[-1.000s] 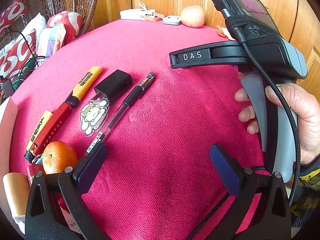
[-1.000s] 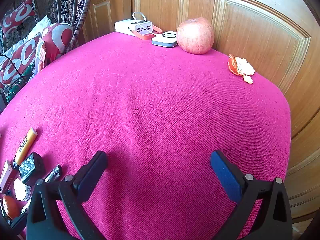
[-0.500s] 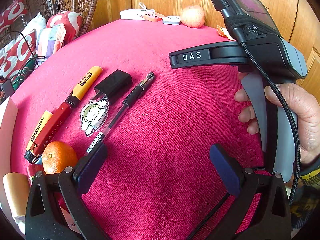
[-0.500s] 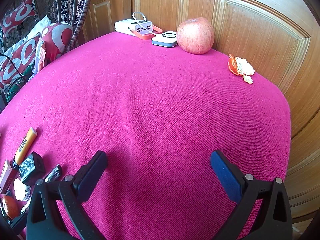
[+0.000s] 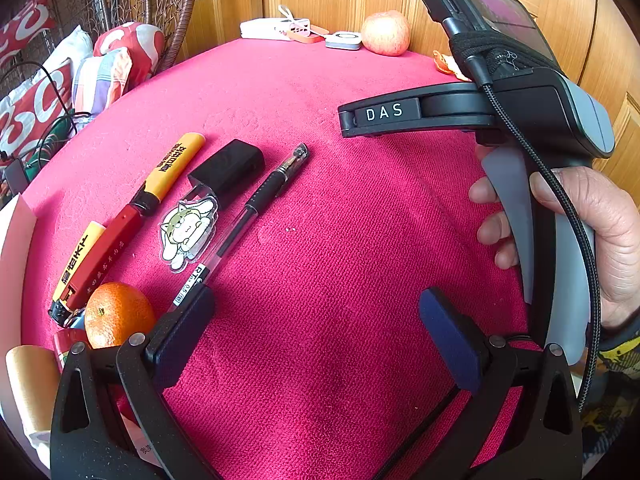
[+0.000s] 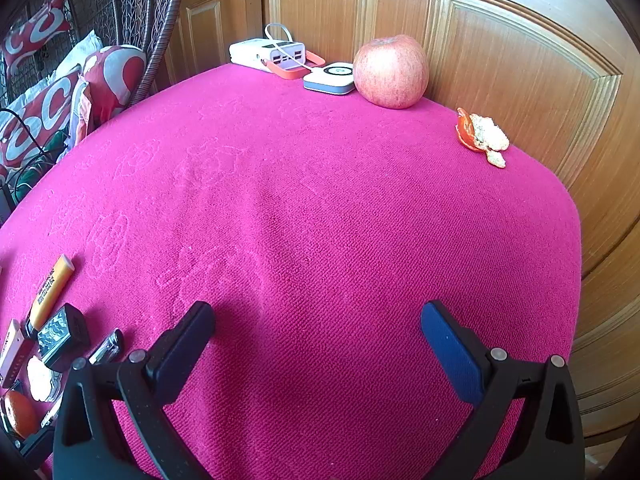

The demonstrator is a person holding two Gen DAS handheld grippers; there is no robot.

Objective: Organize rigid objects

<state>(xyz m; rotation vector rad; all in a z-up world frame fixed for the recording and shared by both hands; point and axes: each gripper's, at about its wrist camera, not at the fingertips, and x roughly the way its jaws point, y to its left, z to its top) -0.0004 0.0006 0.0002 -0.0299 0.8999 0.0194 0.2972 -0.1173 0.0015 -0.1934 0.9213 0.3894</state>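
While both tongs stand spread wide with nothing between their pads, the left tongs hover low over the pink surface at the bottom of the frame, and the right tongs do the same over bare cloth. By my reading the sorting is well along or not yet begun; I cannot tell which. At the left of the left wrist view a row lies close together: pen, black case, cat sticker, yellow marker, red marker, and a tangerine at lower left. A hand at the right edge holds the right handle. Far off at the upper frame sit an apple, a charger and peel. Nothing blocks the open middle.
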